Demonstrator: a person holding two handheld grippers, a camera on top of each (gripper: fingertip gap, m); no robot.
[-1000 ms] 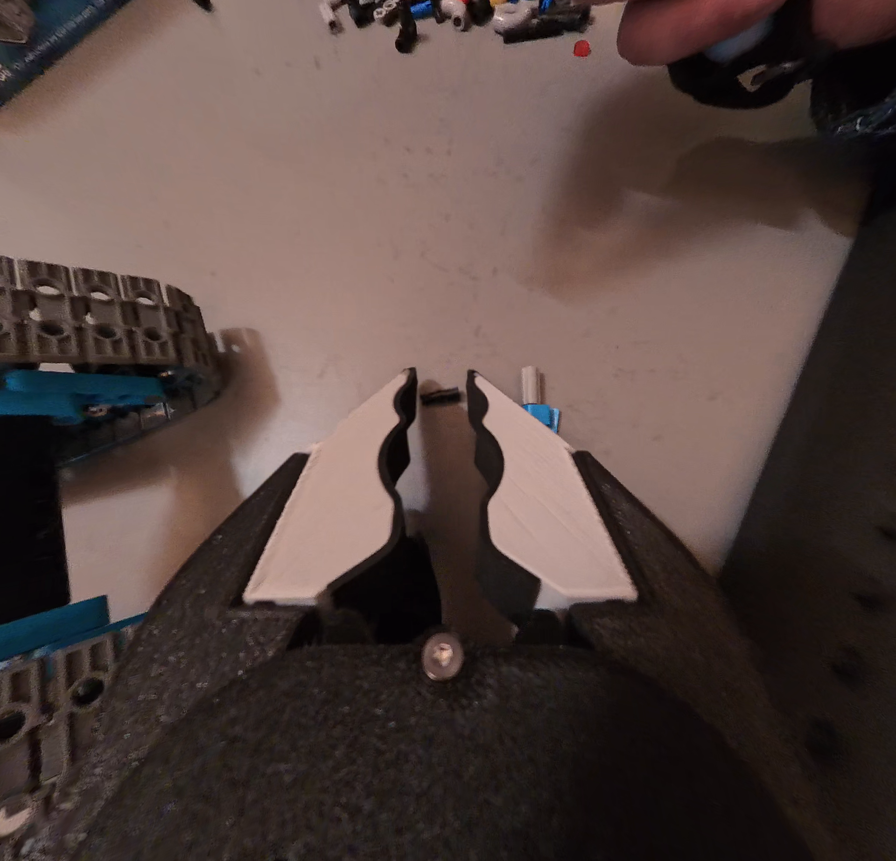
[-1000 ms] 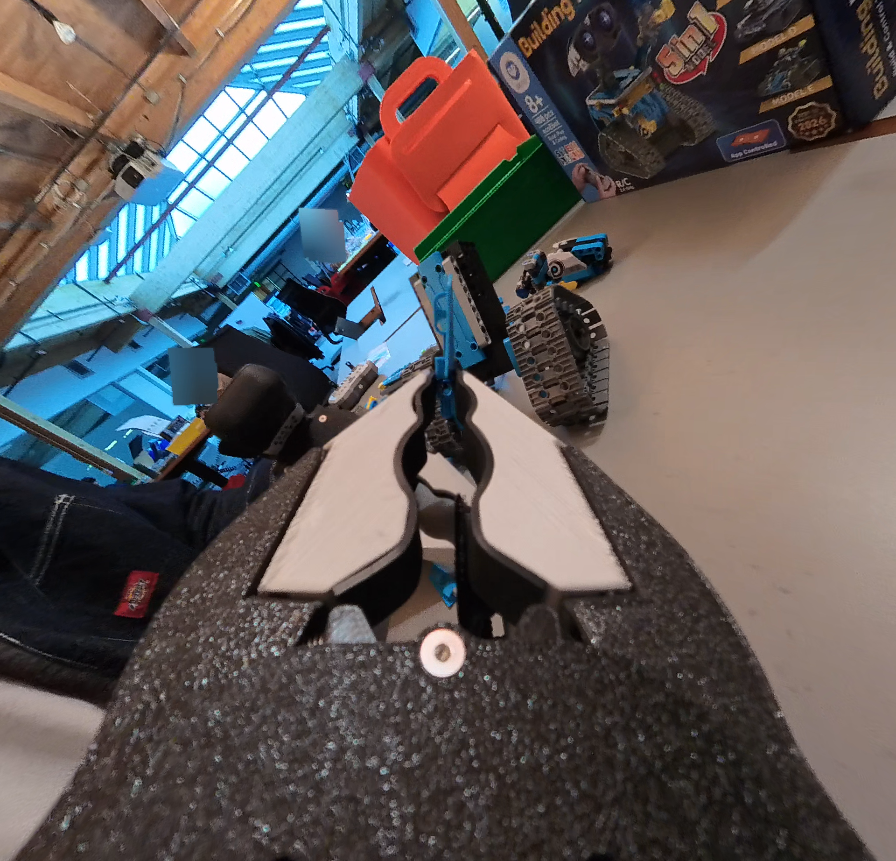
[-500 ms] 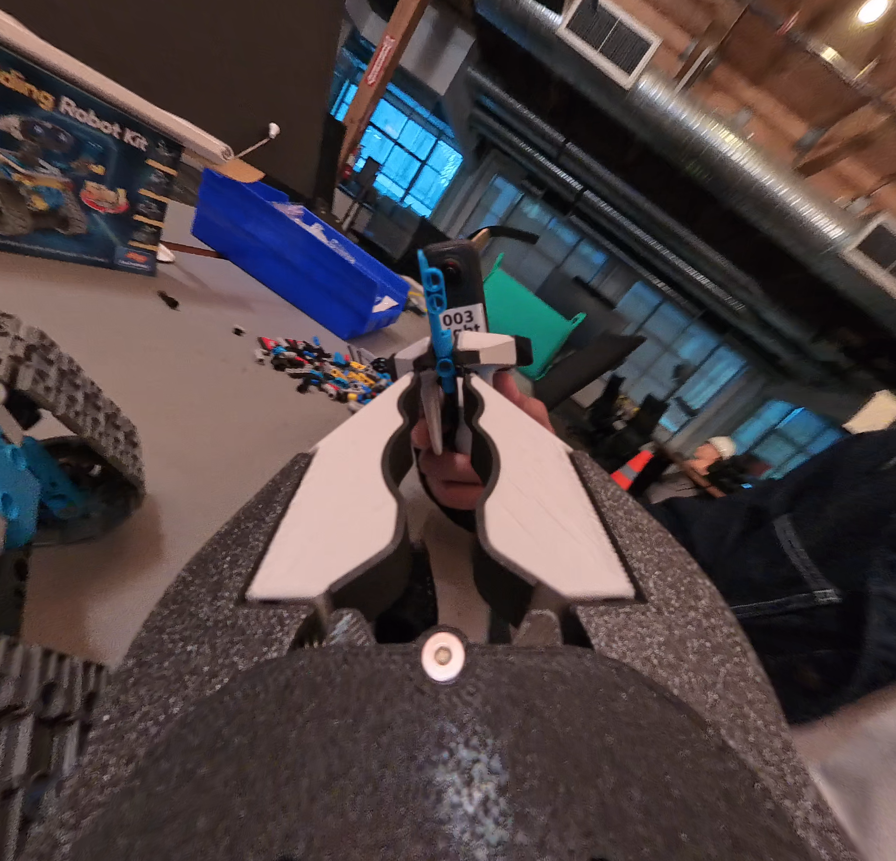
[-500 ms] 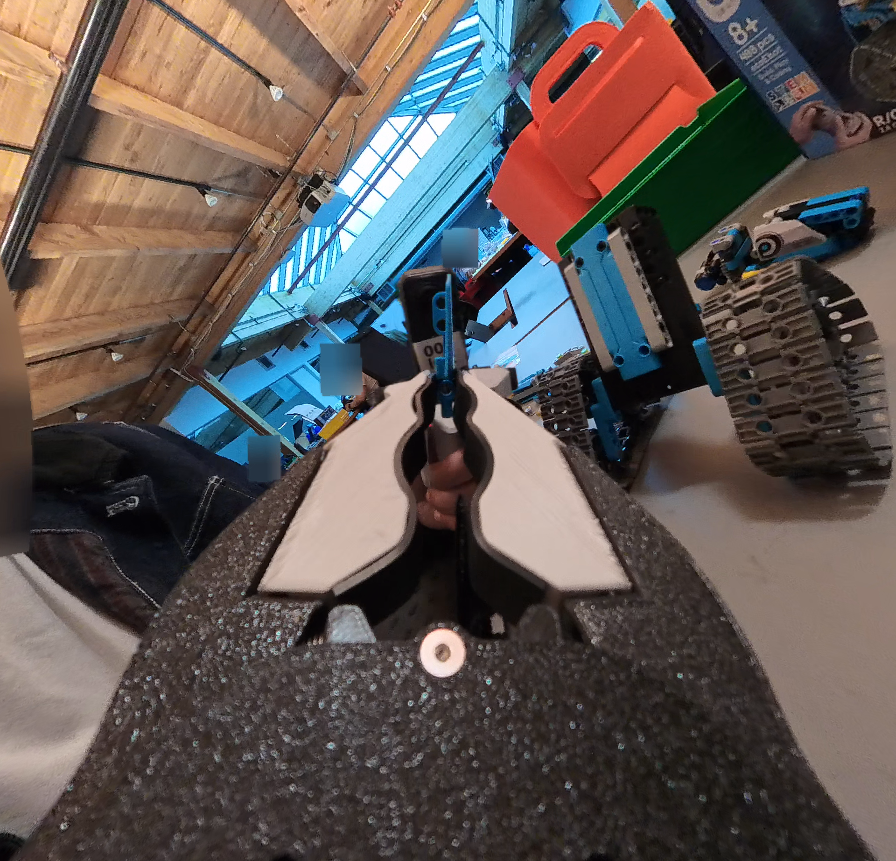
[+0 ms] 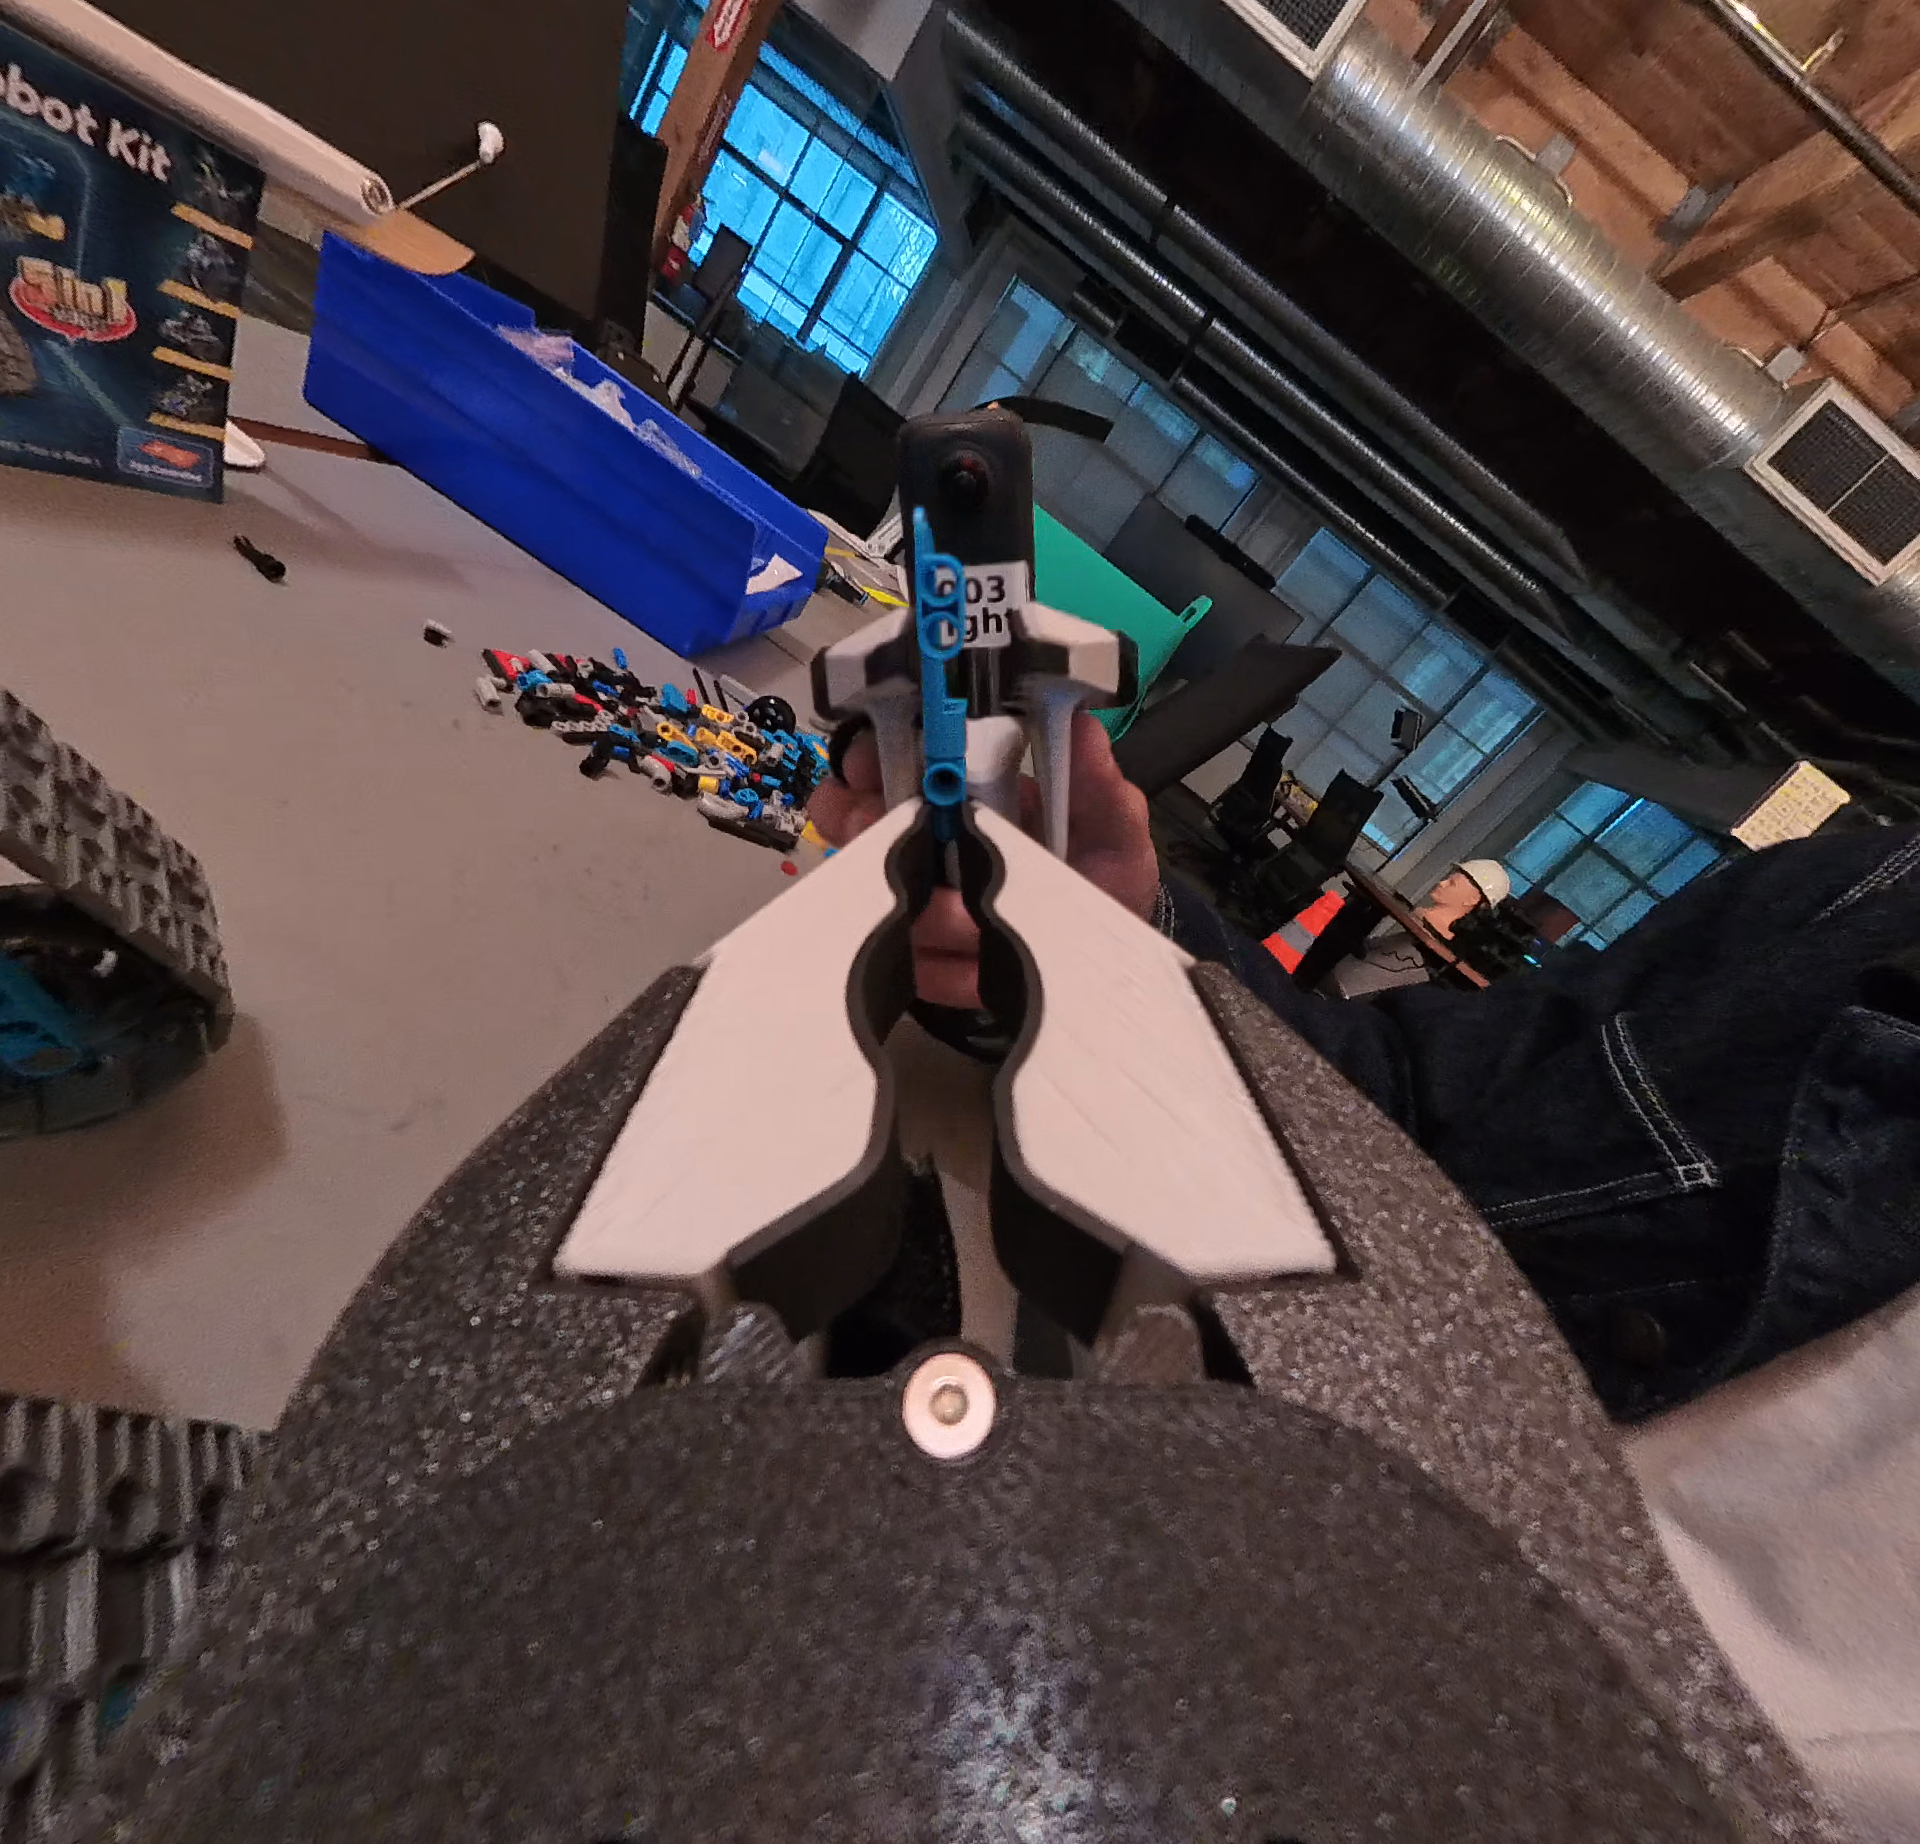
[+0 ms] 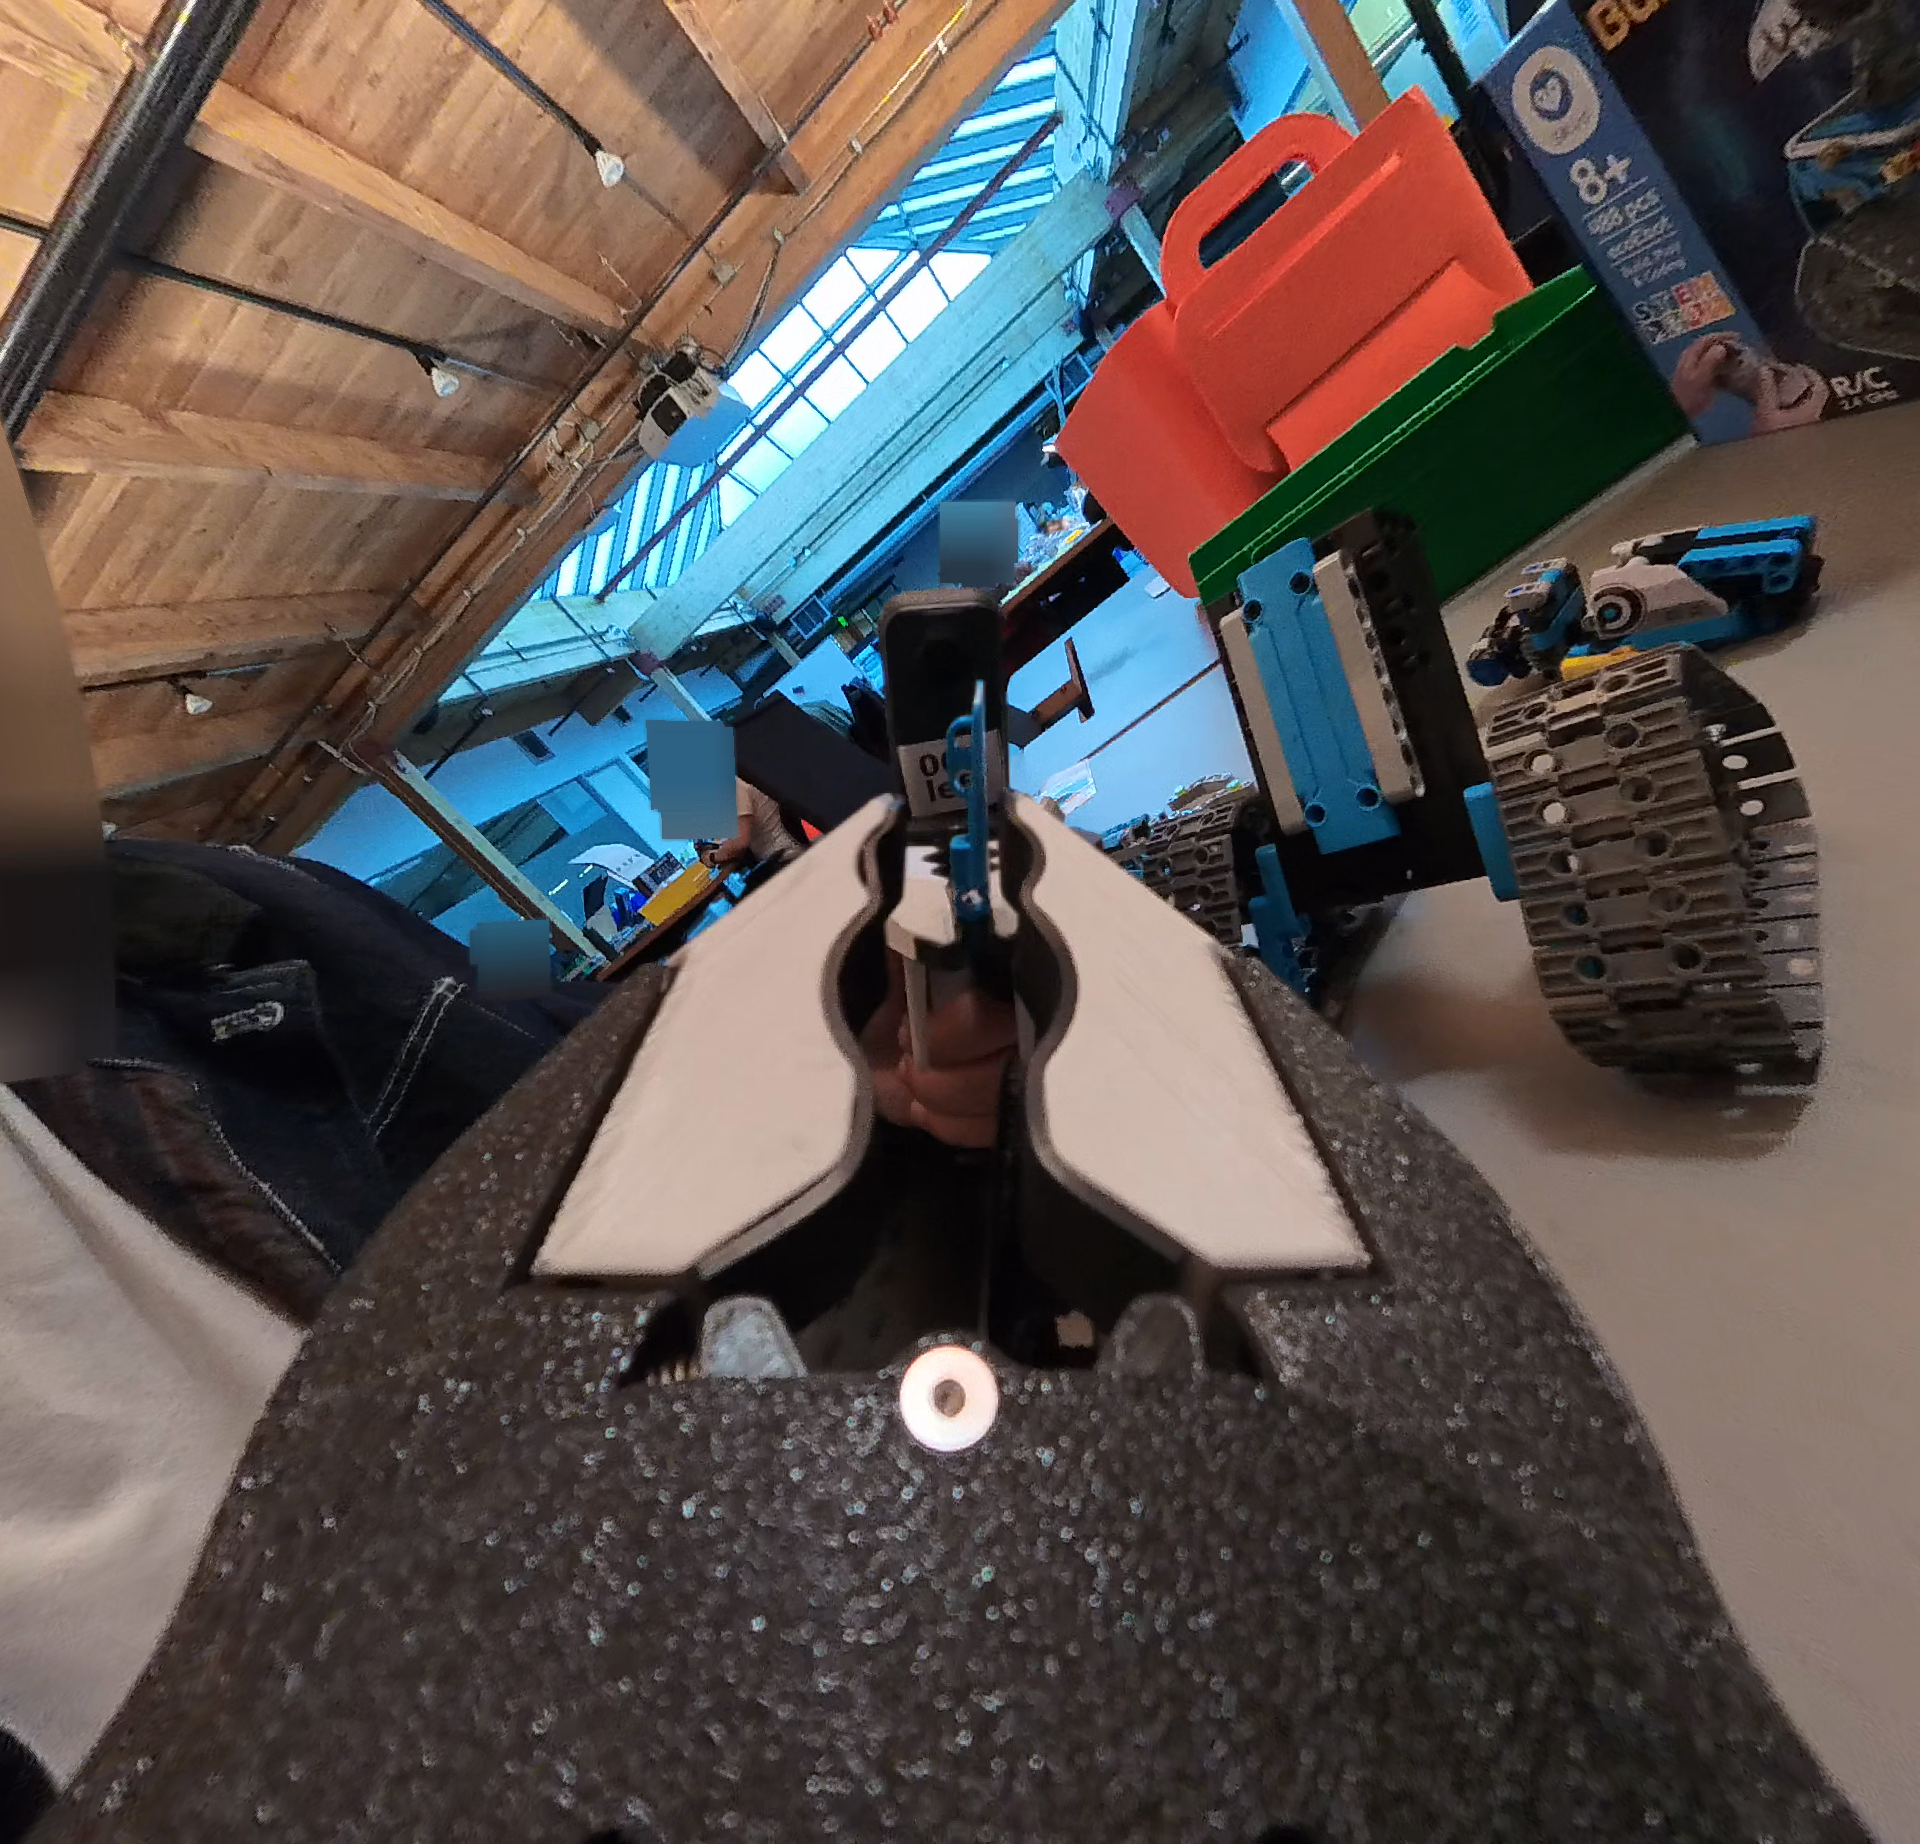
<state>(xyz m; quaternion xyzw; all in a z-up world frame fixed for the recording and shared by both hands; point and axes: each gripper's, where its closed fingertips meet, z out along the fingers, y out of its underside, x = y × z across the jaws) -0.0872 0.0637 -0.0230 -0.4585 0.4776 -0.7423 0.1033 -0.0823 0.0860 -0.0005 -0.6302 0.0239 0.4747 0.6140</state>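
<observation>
I have both grippers raised above the tabletop (image 5: 416, 859), facing each other tip to tip, with a thin blue beam (image 5: 938, 693) standing upright between them. My left gripper (image 5: 942, 833) has its jaws drawn almost together, and the beam's lower end sits right at their tips, so it looks pinched there. A dark sliver shows in the gap just below, and I cannot make out what it is. My right gripper (image 6: 958, 818) has its jaws a little apart with the same beam edge-on between them, nearer the right-hand finger. I cannot tell whether it is clamping the beam or only framing it. My hand (image 5: 1101, 818) wraps the right gripper's handle beyond the beam.

A blue bin (image 5: 540, 444) sits at the far side of the tabletop with crumpled clear plastic showing above its rim; what lies deeper inside is hidden. A green bin (image 6: 1455, 444) stands beside the printed kit box (image 6: 1714, 184), and an orange handled case (image 6: 1299, 288) sits on or in it, I cannot say which.

The loose parts (image 5: 665, 724) are in no container. They lie in a mixed pile on the bare tabletop, near the blue bin. The tracked vehicle (image 6: 1558, 807) stands on the tabletop in front of the green bin, with a small blue-and-white assembly (image 6: 1662, 579) just beyond it.
</observation>
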